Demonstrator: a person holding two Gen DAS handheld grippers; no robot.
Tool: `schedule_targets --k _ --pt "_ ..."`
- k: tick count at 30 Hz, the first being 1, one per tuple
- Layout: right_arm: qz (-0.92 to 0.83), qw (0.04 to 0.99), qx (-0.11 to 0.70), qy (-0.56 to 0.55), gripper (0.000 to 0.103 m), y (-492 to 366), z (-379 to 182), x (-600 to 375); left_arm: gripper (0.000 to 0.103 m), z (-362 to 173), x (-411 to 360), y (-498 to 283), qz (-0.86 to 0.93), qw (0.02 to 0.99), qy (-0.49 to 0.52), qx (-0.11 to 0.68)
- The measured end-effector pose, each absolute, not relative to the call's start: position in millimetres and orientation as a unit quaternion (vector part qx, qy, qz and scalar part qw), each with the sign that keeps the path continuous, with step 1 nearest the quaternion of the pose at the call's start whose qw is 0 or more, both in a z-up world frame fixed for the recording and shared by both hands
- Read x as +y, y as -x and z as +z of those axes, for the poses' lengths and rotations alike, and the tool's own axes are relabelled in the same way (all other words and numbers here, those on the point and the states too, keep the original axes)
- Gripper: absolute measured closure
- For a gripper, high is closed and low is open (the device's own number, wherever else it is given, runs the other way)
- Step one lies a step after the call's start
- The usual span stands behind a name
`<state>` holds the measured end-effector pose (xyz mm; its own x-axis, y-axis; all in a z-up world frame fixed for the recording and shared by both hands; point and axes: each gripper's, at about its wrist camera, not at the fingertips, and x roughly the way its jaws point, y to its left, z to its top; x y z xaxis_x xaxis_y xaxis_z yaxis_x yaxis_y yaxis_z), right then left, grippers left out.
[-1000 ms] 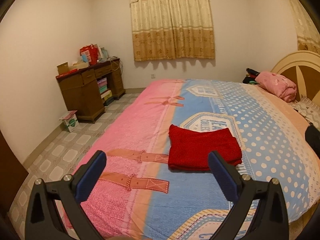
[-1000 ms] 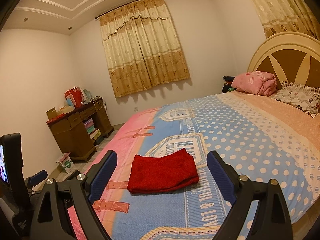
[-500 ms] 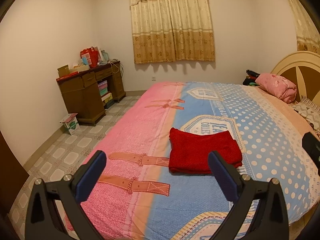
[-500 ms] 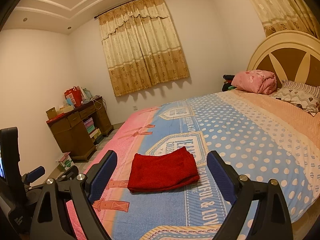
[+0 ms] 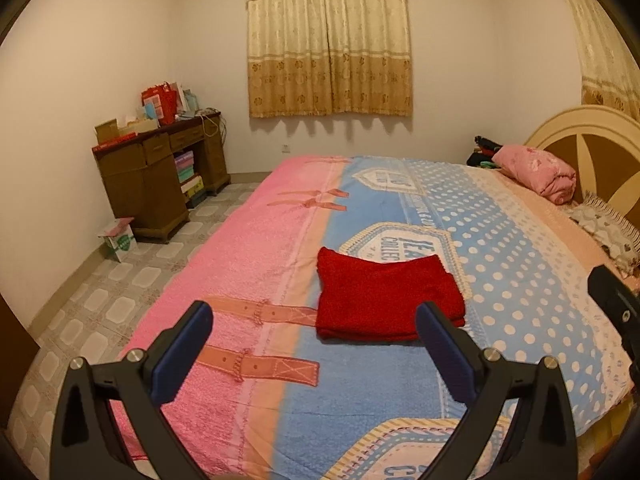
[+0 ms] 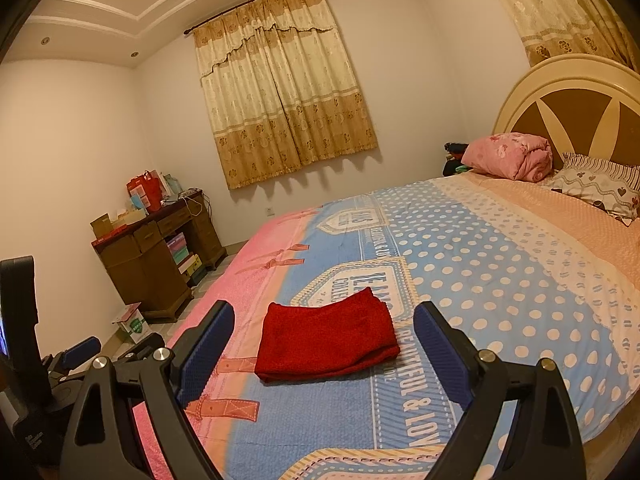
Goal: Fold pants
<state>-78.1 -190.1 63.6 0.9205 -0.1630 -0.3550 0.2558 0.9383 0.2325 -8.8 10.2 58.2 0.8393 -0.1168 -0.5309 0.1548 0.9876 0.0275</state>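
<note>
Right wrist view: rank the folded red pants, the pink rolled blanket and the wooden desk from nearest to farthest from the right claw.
1. Folded red pants: on the bedspread just ahead of the open right claw, between its fingers in the view.
2. Wooden desk: off to the left, against the wall beyond the bed's edge.
3. Pink rolled blanket: far right, by the headboard.

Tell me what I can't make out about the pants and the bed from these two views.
- Pants: layers and waistband hidden inside the fold, both views.
- Pants' near edge, left wrist view: partly behind the left gripper's finger.
- Bed: foot end cut off by the bottom edge, both views.
- Dark items behind the pink bundle: too small to identify.
</note>
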Motion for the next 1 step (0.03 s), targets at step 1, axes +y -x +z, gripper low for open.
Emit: schedule_targets --k 1 --pt "-0.108 0.97 0.168 -0.139 0.011 78.2 63.5 -189.9 0.0 58.0 10.4 8.4 -0.067 0.959 -0.036 0.273"
